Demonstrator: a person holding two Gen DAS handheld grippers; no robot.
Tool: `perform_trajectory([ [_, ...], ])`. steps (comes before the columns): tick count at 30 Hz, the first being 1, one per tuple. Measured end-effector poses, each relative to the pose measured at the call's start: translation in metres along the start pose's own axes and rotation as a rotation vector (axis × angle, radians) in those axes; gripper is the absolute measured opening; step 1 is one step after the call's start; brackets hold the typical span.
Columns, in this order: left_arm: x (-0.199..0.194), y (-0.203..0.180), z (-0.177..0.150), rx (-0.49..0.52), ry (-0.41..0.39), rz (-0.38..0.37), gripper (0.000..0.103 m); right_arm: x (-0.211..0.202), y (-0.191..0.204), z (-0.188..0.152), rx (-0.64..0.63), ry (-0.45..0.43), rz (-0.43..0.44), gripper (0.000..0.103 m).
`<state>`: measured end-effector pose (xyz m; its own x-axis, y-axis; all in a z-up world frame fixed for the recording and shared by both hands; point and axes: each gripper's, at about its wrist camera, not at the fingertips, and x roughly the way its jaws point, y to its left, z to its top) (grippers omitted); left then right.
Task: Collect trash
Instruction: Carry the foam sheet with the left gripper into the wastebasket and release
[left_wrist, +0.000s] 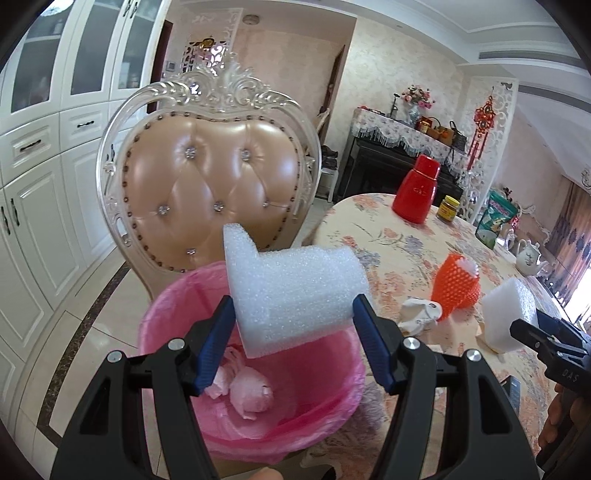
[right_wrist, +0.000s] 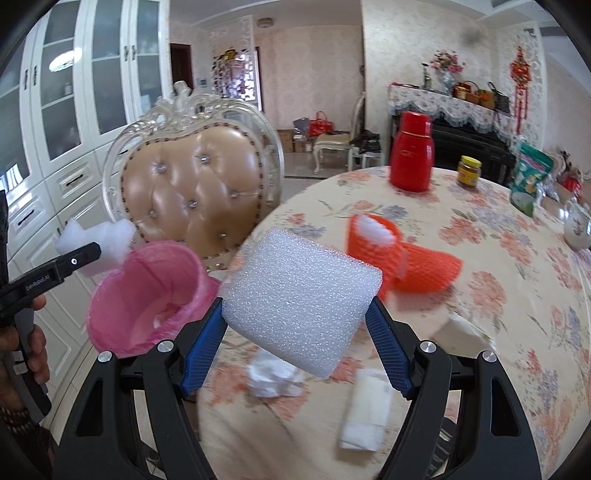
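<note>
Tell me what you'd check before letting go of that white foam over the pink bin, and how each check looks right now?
1. Left gripper grips its foam piece: ok.
2. That foam is over the pink-lined bin: ok.
3. Room left in the bin above the crumpled paper: ok.
4. Right gripper grips its own foam block: ok.
5. Right foam over the bin: not ok, it is over the table.
6. Table trash cleared: not ok, the orange net sleeve and tissues remain.
</note>
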<state>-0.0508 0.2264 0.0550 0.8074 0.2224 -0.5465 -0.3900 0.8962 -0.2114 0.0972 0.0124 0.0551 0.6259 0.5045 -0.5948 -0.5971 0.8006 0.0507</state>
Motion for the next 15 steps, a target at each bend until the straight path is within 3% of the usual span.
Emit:
perform_trajectory([
  [15, -0.002, 0.054, -0.001, -0.051, 0.007, 0.045, 0.064, 0.041, 0.074, 0.021, -0.086, 0.034, 0.090, 0.072],
])
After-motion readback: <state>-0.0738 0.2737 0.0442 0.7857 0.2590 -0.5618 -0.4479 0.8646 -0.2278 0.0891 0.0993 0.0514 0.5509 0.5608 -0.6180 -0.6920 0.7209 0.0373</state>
